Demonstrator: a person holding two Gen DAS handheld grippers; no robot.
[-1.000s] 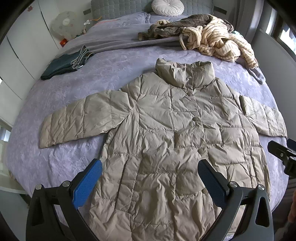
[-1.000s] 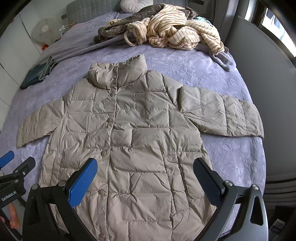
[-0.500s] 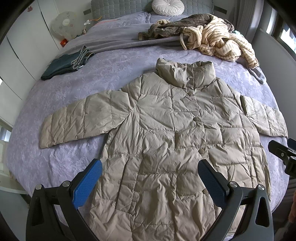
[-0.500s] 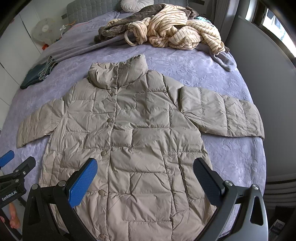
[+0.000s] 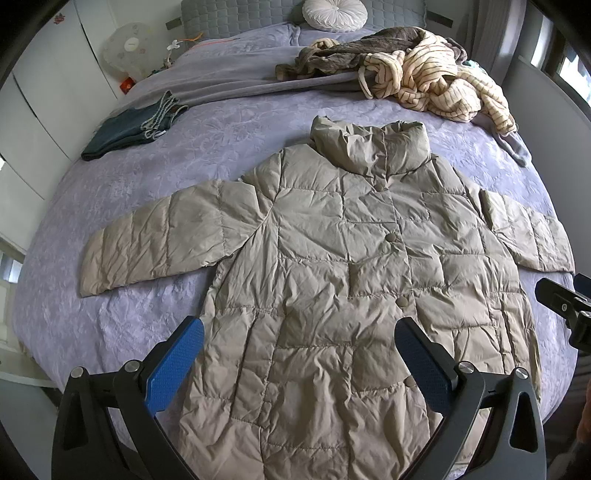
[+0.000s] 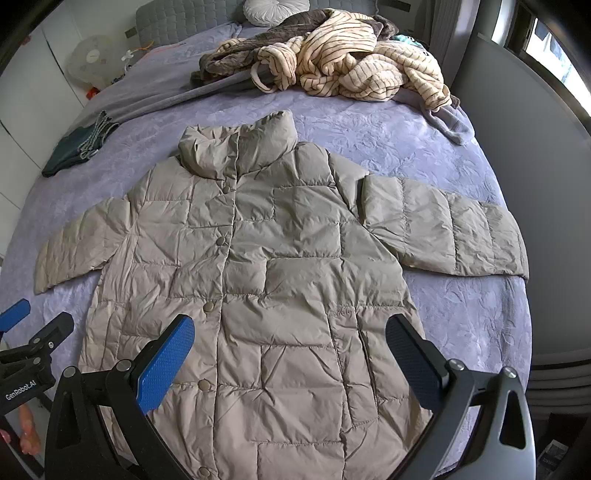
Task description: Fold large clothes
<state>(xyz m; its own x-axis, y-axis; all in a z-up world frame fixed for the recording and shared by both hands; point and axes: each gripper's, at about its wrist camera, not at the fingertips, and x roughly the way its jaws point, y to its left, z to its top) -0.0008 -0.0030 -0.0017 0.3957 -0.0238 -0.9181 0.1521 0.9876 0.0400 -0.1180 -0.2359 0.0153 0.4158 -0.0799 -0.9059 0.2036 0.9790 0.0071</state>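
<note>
A beige quilted puffer coat lies flat and front side up on the lavender bedspread, buttoned, collar toward the headboard, both sleeves spread outward. My left gripper hovers open above the coat's lower half, its blue pads wide apart and holding nothing. My right gripper also hangs open over the lower part of the coat, empty. Each view catches the other gripper at its edge: the right gripper at the right, the left gripper at the left.
A heap of striped cream and brown clothes lies near the headboard. Folded dark jeans sit at the bed's left edge. A round white cushion rests by the headboard, a fan at the left, a grey wall panel on the right.
</note>
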